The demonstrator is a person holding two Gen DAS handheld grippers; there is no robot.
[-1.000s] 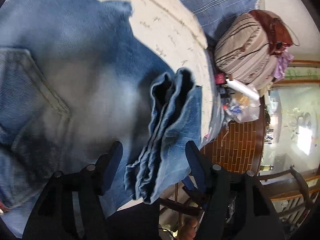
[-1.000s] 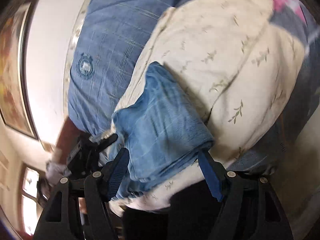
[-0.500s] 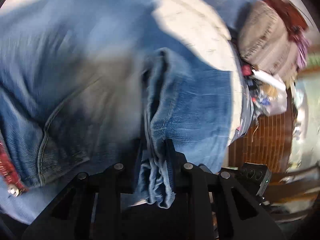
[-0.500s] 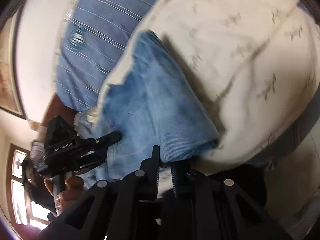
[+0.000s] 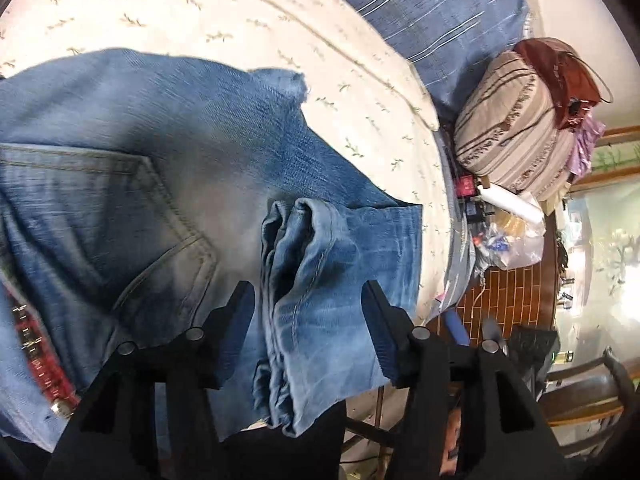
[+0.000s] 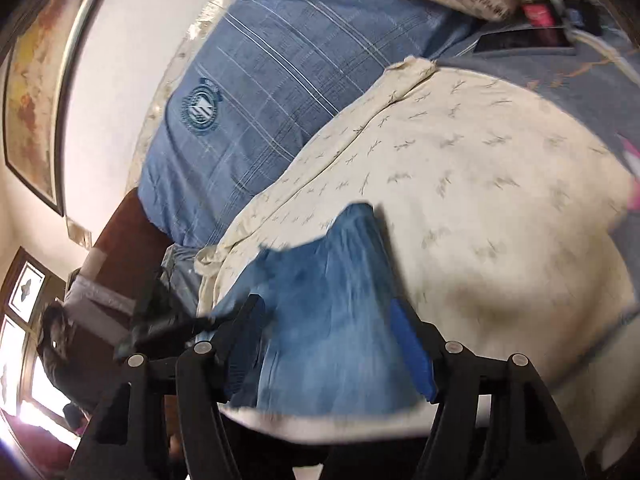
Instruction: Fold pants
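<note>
Folding jeans (image 5: 168, 168) on bed (image 5: 224, 12): entry for the step in hand, as we judge it, is regrip of the bunched edge.

- Item: blue denim, lying on cream leaf-print bedcover. Back pocket (image 5: 120, 216) faces up in left view; frayed hem corner (image 5: 294, 82) lies further out on the cover.
- Left tongs (image 5: 306, 320): released, jaws wide apart, straddling a thick bunched ridge of fabric (image 5: 296, 272) w/out pinching it. Ridge hangs a little over the bed edge toward us.
- Right tongs (image 6: 324, 344): also released, jaws spread either side of a flat denim layer (image 6: 332, 280); view is blurred, so contact w/ cloth can't be told.
- Surrounds: blue striped pillow (image 6: 256, 92) beyond the cover; striped bundle (image 5: 516, 124) & clutter off the bed's far side, well apart from the work.

How we'd do it well (judgement):
1. Seat each ridge deep between the jaws before closing, so all layers are caught, not just the top one.
2. Close both sides at matching points along the edge; uneven grips will skew the fold.
3. Lift & carry together, keeping cloth taut betw. the tongs.
4. Watch the overhanging part: denim is heavy & could drag the stack off the bed.
</note>
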